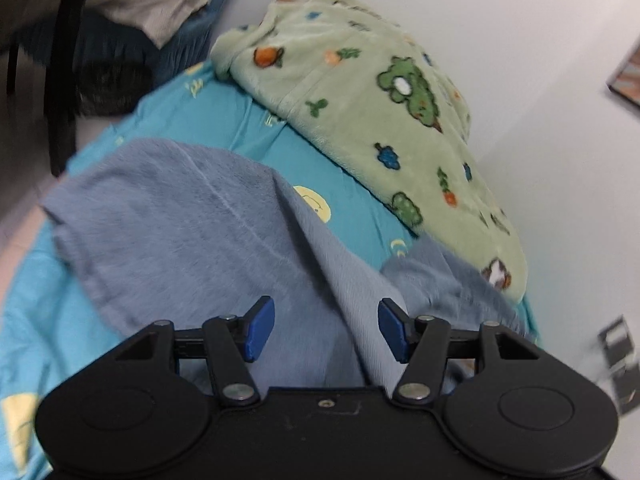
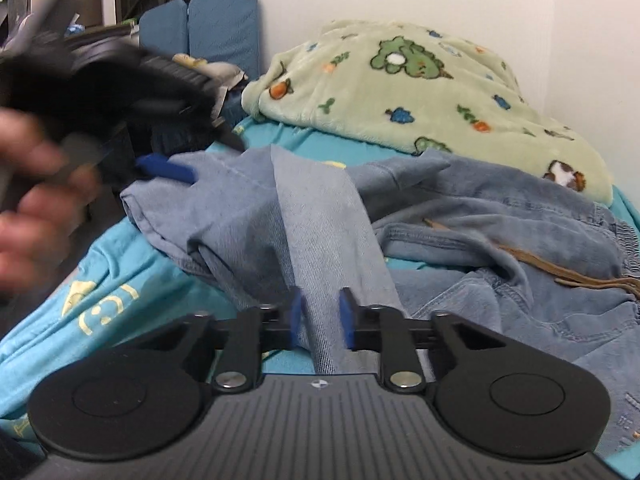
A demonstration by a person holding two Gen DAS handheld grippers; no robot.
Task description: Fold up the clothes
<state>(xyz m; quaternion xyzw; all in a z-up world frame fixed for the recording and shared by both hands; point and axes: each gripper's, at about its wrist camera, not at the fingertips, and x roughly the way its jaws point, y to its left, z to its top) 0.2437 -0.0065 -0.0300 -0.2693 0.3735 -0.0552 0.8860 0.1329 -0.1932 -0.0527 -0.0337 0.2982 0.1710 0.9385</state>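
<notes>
Two grippers over blue jeans (image 2: 500, 216) on teal bedsheet (image 1: 248, 116): left jaws wide, right pinching denim.

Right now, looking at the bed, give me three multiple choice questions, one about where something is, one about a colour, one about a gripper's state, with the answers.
1. Where does the green blanket lie?
A. by the wall, beyond the jeans
B. on the floor
C. folded on a chair

2. What colour is the bed sheet?
A. red
B. turquoise
C. black

3. How does the right hand-held gripper stand?
A. wide open above bare sheet
C. out of view
B. closed in on a strip of the jeans

Answers: 1 A, the blanket sits against the white wall behind the denim. 2 B, turquoise with yellow prints shows around the jeans. 3 B, its blue pads flank a taut denim strip; the left hand-held gripper is the open one.
</notes>
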